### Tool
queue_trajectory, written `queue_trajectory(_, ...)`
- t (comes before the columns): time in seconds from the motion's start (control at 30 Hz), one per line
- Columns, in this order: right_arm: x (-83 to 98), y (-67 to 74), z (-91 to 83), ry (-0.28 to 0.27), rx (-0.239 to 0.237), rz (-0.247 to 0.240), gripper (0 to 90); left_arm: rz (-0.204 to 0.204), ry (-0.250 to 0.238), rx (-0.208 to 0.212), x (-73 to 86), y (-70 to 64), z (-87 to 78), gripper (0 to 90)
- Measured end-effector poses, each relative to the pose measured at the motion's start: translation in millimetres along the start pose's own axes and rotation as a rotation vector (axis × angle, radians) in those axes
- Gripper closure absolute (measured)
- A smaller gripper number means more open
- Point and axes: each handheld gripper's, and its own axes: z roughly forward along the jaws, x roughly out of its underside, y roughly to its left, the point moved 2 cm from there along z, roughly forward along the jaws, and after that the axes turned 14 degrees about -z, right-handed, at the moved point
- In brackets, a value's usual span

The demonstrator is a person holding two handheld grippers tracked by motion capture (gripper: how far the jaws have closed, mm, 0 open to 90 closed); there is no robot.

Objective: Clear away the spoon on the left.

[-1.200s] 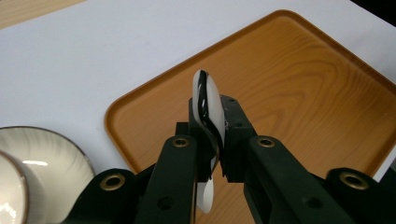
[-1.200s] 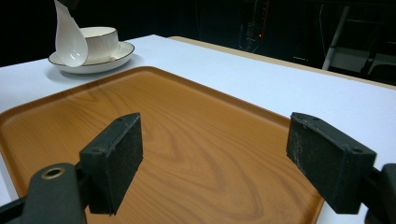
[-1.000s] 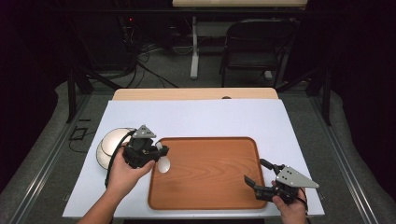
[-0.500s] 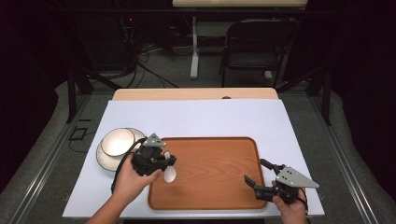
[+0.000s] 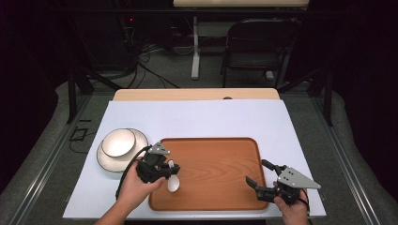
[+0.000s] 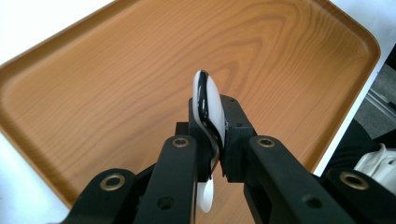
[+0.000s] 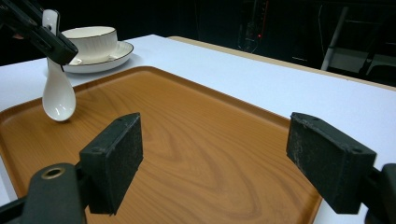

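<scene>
One spoon [image 5: 172, 180], one tray [image 5: 220, 159], one bowl [image 5: 118, 142].

Open tray [image 5: 220, 164]; bowl [image 5: 118, 142] probably clear

On the counter [image 5: 202, 117], the tray [image 5: 220, 164] lies near and centre. Left of it, a bowl [image 5: 118, 142] sits on a plate [image 5: 107, 159]. The spoon [image 5: 173, 180] hangs over the tray's left end in the left gripper [image 5: 165, 171]. The right gripper [image 5: 257, 176] is over the tray's near right corner.
</scene>
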Motion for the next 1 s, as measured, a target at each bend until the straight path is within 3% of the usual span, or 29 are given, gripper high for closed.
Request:
queue_trajectory(0.3, -0.2, 0.2, -0.4, 0.002, 0.001, 0.0, 18.5, -0.032, -0.001, 0.025, -2.2, 6.5, 7.9, 84.9)
queue_trajectory(0.5, -0.2, 0.2, -0.4, 0.001, 0.0, 0.0, 18.5, -0.058, -0.007, 0.02, -6.8, 13.9, 12.4, 84.0)
queue_trajectory(1.0, 0.0, 0.2, 0.3, 0.001, -0.004, -0.001, 18.5, -0.176, -0.024, 0.008, -14.5, 42.3, 30.1, 78.2)
